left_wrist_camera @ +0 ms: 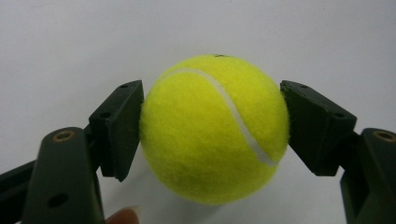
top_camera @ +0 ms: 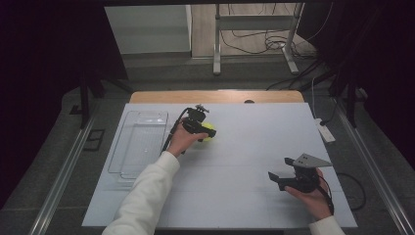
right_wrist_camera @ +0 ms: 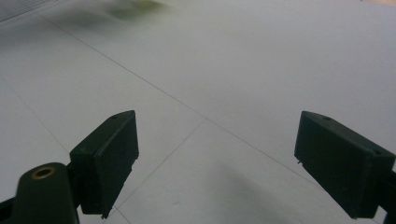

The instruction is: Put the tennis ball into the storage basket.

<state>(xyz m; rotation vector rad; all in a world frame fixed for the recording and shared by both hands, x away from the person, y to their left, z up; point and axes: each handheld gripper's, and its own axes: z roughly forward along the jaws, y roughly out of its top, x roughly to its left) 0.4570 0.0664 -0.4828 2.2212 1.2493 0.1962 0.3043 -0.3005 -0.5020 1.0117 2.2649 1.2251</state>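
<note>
Yellow tennis ball (left_wrist_camera: 214,128) sits between the left gripper (left_wrist_camera: 212,130) jaws, both pads pressed to its sides, above the white surface (top_camera: 244,147) just right of a clear tray (top_camera: 139,142). Right gripper (top_camera: 280,177), jaws apart, hovers well apart, holding nothing.

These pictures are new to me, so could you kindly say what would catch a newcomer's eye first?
The bright yellow tennis ball stands out at once, sitting between the jaws of the left gripper, whose pads touch it on both sides. To its left on the white table lies a clear plastic tray. The right gripper hangs open near the table's right front.
</note>
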